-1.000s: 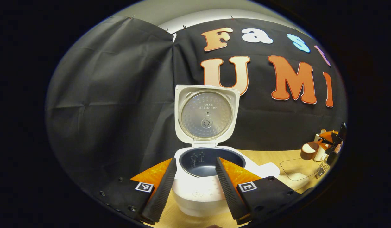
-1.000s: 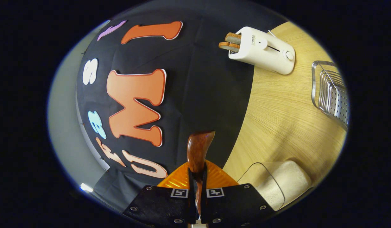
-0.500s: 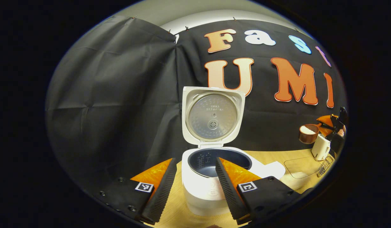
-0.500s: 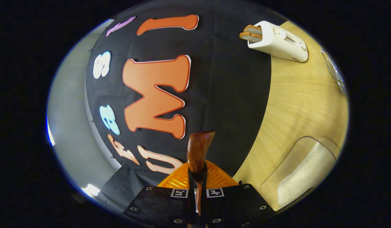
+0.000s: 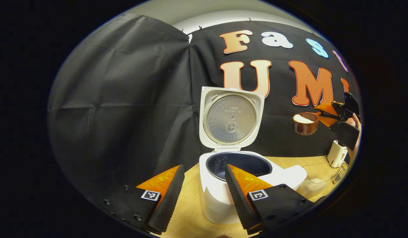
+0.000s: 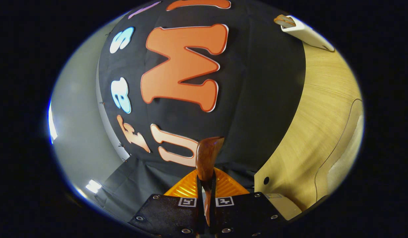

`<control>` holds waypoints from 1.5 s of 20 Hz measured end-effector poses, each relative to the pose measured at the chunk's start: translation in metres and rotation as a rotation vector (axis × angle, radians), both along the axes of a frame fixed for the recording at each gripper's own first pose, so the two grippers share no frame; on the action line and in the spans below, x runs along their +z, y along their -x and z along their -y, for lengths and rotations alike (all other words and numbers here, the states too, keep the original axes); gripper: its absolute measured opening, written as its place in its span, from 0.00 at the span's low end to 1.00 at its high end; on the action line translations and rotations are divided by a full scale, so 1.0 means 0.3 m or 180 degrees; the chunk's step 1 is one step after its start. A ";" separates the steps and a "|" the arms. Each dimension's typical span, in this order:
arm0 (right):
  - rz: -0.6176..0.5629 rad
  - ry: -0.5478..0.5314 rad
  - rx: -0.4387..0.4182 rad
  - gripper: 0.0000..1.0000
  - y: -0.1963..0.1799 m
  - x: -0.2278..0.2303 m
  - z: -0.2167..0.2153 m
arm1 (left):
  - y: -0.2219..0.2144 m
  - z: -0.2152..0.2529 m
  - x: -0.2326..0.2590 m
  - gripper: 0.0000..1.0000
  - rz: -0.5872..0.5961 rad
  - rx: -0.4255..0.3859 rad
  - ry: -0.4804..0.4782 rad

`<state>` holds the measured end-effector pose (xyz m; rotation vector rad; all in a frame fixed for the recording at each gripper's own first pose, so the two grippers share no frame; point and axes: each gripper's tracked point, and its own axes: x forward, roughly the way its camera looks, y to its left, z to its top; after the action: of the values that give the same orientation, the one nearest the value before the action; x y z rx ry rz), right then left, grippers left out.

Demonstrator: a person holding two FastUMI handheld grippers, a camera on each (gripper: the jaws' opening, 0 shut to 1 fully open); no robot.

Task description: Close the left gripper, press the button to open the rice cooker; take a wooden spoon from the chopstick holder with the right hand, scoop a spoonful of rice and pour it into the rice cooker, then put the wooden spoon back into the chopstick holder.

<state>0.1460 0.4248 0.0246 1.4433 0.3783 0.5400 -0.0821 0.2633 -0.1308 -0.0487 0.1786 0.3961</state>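
The white rice cooker [image 5: 220, 195] stands on the wooden table with its lid [image 5: 232, 119] swung up and the dark inner pot [image 5: 238, 165] exposed. My left gripper [image 5: 202, 195] is open, its fingers either side of the cooker's front, holding nothing. At the far right, my right gripper [image 5: 326, 114] holds the wooden spoon [image 5: 304, 123] in the air, its bowl heaped with white rice, to the right of the lid. In the right gripper view, rolled sideways, my right gripper [image 6: 206, 180] is shut on the spoon's brown handle [image 6: 207, 155].
A white toaster [image 5: 336, 153] and a wire rack [image 5: 339, 173] stand at the table's far right. A clear container of rice [image 5: 317, 180] lies right of the cooker, also at the edge as the rice container [image 6: 347, 152]. Toaster [image 6: 303, 29] sits at top right.
The right gripper has lifted the rice-filled spoon higher and moved it left toward the cooker. The left gripper's view has shifted, so the cooker sits further right. Toaster and rice container slid toward the right view's edge.
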 end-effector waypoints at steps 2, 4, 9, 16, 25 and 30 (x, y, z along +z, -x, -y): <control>-0.0006 0.0022 0.0097 0.06 -0.004 0.000 -0.079 | -0.004 -0.010 -0.012 0.82 -0.0008 0.0009 0.0029; -0.0022 0.0032 0.0196 0.07 -0.007 -0.003 -0.151 | -0.013 -0.016 -0.026 0.81 -0.0023 0.0006 0.0058; 0.0075 0.0196 0.0460 0.06 0.020 -0.037 -0.319 | -0.026 -0.012 -0.048 0.81 -0.0041 -0.0014 0.0094; 0.0568 0.0810 0.0692 0.06 0.055 -0.070 -0.481 | -0.034 -0.057 -0.070 0.81 -0.0078 0.0037 0.0082; 0.1221 0.1383 0.0783 0.06 0.111 -0.053 -0.543 | -0.030 -0.064 -0.074 0.82 -0.0095 0.0054 0.0075; 0.1571 0.1661 0.0774 0.06 0.116 -0.043 -0.548 | -0.029 -0.058 -0.075 0.82 -0.0112 0.0038 0.0051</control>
<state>0.1111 0.5893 0.0116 0.7322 0.2710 0.8946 -0.0734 0.2806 -0.1534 -0.0587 0.2162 0.4076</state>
